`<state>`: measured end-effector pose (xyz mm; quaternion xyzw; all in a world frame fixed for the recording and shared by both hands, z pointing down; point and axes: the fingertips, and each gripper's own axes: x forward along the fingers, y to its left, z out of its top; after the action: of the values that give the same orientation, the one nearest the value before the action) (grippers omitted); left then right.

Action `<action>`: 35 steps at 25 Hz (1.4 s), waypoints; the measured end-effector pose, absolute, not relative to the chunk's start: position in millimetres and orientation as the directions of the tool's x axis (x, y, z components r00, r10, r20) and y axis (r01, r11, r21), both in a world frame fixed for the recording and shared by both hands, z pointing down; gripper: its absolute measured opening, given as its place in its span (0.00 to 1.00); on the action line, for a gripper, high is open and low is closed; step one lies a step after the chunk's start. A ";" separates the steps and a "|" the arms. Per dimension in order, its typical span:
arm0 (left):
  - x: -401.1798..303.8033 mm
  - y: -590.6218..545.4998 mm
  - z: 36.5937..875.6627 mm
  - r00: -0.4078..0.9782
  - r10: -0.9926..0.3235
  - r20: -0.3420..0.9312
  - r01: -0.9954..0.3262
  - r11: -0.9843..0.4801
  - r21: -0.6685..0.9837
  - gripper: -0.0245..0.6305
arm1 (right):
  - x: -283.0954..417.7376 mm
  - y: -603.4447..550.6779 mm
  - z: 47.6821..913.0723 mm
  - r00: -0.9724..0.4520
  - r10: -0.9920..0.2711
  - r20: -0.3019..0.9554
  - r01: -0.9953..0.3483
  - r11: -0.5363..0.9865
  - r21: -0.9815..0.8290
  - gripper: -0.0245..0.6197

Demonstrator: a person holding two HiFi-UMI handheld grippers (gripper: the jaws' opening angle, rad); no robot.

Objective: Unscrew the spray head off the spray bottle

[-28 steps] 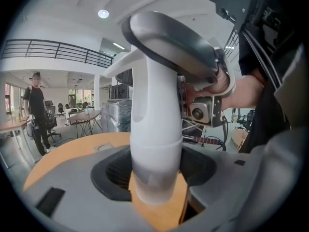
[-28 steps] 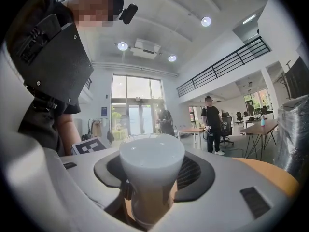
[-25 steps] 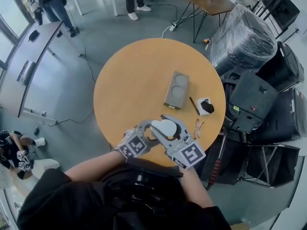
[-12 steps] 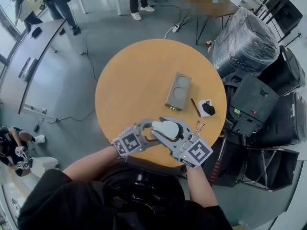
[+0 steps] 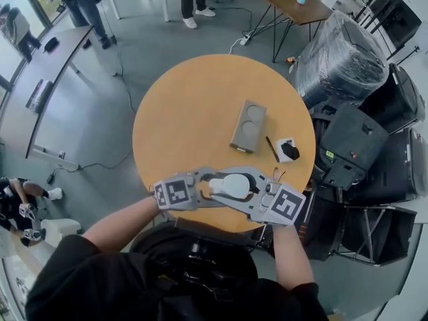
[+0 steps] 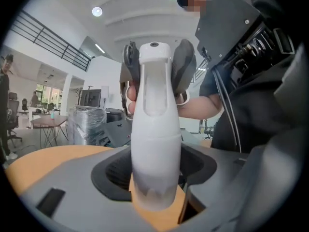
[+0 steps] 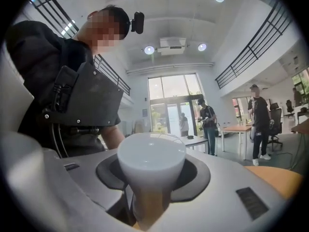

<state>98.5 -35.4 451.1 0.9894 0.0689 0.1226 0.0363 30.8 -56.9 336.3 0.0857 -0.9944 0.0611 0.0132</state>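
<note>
A white spray bottle [image 5: 232,184] hangs level over the near edge of the round wooden table [image 5: 194,105], held between both grippers. My left gripper [image 5: 208,183] clamps the wide body [image 6: 153,149] from the left. My right gripper [image 5: 242,187] comes from the right and is shut on the spray head [image 6: 153,64]; in the left gripper view its dark fingers [image 6: 186,66] flank that head. In the right gripper view the bottle's round end [image 7: 151,153] faces away, and the narrow part sits between my right gripper's [image 7: 148,202] jaws.
On the table lie a grey two-hole holder [image 5: 247,127], a pen [image 5: 271,149], a small white box with a black part [image 5: 287,150] and glasses [image 5: 276,175]. Black cases [image 5: 354,132] and a plastic-wrapped chair [image 5: 338,55] crowd the right. People stand far back.
Both grippers have lifted the bottle a little and tipped toward level. Their marker cubes have spread apart, and the bottle now lies across between them.
</note>
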 end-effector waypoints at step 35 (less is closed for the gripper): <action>108.0 -78.1 414.7 0.933 -0.316 0.172 -0.319 -0.948 -0.011 0.51 | 60.7 -98.9 334.7 -0.761 -0.649 0.009 -0.648 0.759 -0.067 0.43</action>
<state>108.0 -78.1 414.7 0.9831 -0.1615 0.0858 0.0087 60.7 -98.9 334.7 0.3458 -0.9377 0.0330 -0.0072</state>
